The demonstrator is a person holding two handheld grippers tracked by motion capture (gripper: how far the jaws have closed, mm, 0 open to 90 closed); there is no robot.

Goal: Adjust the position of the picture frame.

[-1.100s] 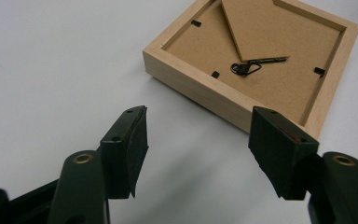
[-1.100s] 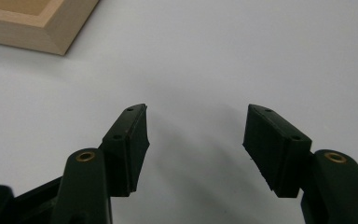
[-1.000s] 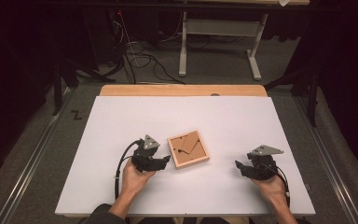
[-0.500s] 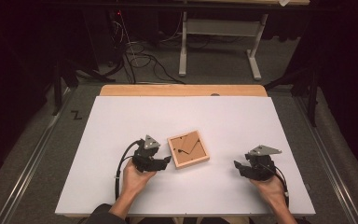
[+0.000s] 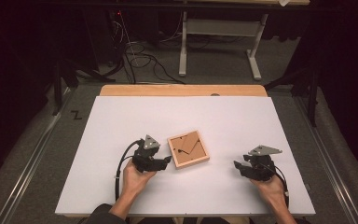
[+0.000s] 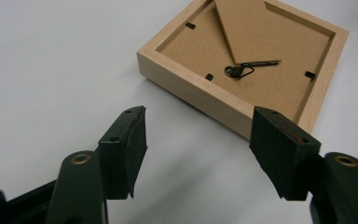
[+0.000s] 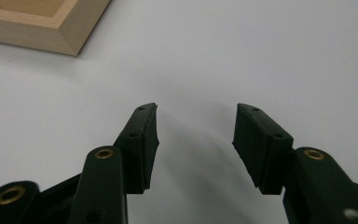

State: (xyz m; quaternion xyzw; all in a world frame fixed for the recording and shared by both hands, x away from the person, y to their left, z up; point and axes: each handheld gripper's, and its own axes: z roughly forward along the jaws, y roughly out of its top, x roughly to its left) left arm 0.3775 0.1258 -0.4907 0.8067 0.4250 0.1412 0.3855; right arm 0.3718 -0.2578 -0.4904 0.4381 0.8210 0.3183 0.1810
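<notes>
The frame (image 5: 188,149) lies back-up near the middle of the tabletop (image 5: 121,116), apparently for access to its stand, with the left claw (image 5: 166,161) open just beside its near edge and the right claw (image 5: 238,166) open, well apart.

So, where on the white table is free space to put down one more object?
The far half of the white table, behind the square wooden picture frame, is bare, and so are both far corners. It is crowded near the frame's left side, where the left gripper sits close. The right gripper occupies the near right.
</notes>
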